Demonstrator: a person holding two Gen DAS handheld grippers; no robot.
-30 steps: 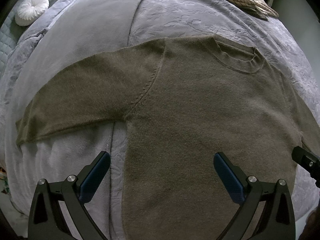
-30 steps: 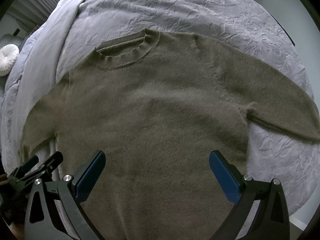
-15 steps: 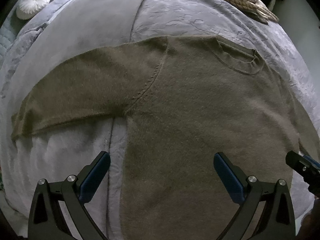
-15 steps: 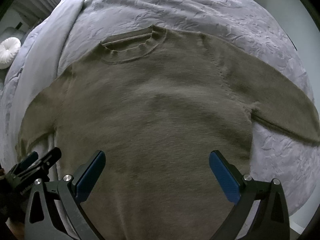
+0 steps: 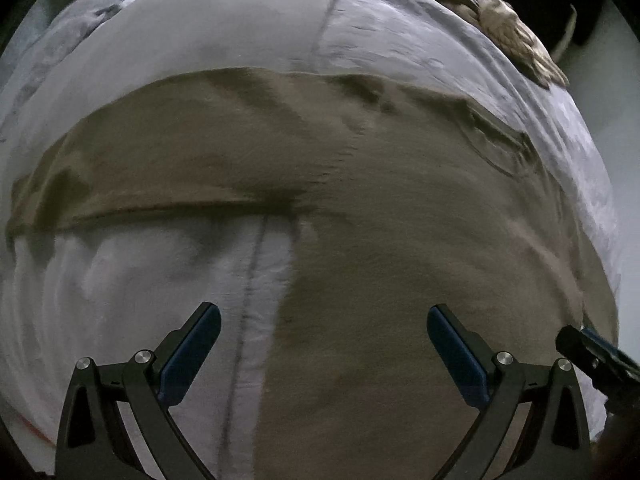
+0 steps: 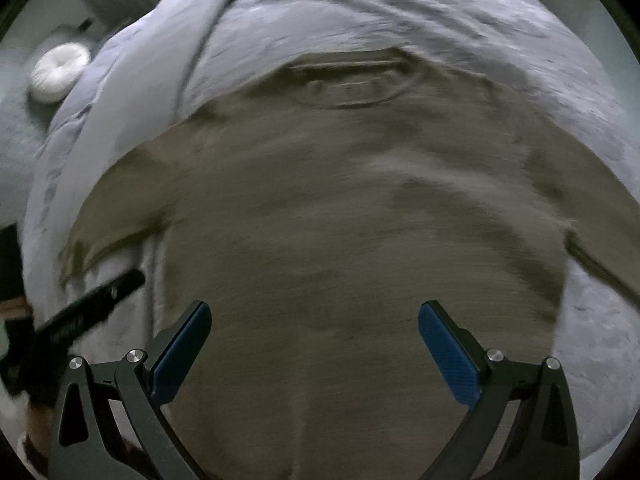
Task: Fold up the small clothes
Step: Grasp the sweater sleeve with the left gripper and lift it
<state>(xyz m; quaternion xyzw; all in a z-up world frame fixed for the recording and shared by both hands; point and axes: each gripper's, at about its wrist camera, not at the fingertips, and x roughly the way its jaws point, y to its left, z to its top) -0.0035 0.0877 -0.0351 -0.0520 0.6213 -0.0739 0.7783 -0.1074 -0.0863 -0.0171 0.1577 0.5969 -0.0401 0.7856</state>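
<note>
An olive-brown knitted sweater (image 5: 400, 216) lies flat on a pale lilac bedspread (image 5: 240, 40), collar at the far side and sleeves spread sideways. My left gripper (image 5: 324, 344) is open over the sweater's left side edge, nothing between its blue pads. In the right wrist view the sweater (image 6: 344, 216) fills the middle, collar (image 6: 352, 80) at the top. My right gripper (image 6: 314, 340) is open above the lower body of the sweater. Each gripper shows at the edge of the other's view: the right one (image 5: 596, 356), the left one (image 6: 84, 312). Both views are motion-blurred.
A beige knitted throw (image 5: 504, 28) lies at the far edge of the bed. A round white cushion (image 6: 58, 72) sits off to the left beyond the bedspread (image 6: 400, 12). A light wall or floor shows to the right of the bed.
Both cameras have come lower and closer to the sweater, which now fills more of each view. Both grippers stay open. The left gripper reaches further into the right wrist view.
</note>
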